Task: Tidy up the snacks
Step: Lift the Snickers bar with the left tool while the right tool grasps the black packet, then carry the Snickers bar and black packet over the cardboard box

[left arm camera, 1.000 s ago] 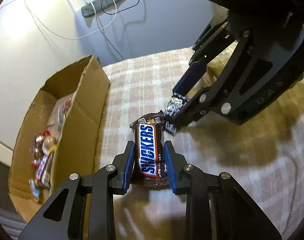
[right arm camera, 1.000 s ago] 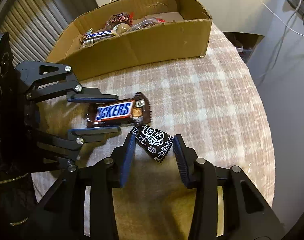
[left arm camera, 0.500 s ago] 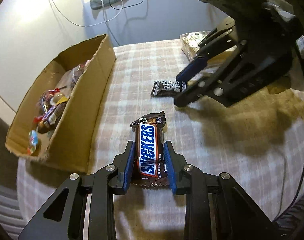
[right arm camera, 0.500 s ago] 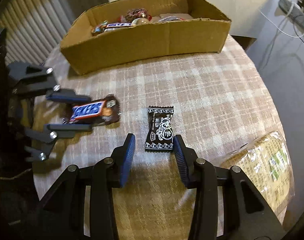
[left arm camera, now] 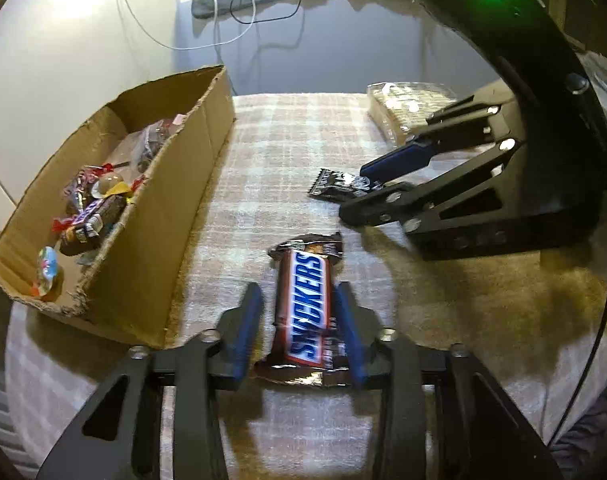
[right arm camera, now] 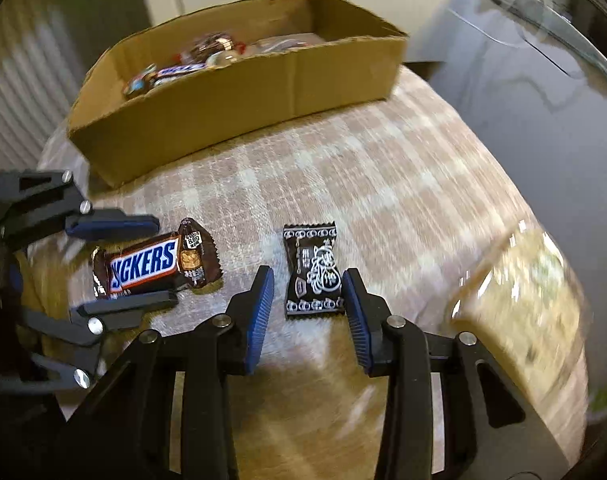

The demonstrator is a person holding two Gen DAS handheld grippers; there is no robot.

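Left gripper (left arm camera: 299,330) astride Snickers (left arm camera: 307,306) on plaid cloth (left arm camera: 287,160), pads slightly apart from wrapper; box (left arm camera: 171,216) beside.
Right gripper (right arm camera: 308,300) closing, black candy (right arm camera: 313,270) between jaws, left pad not touching; Snickers (right arm camera: 147,266) lies left.

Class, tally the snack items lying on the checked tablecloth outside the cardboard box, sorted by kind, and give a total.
Snickers bar: 1
Small black candy packet: 1
Clear pack of biscuits: 1
Total: 3
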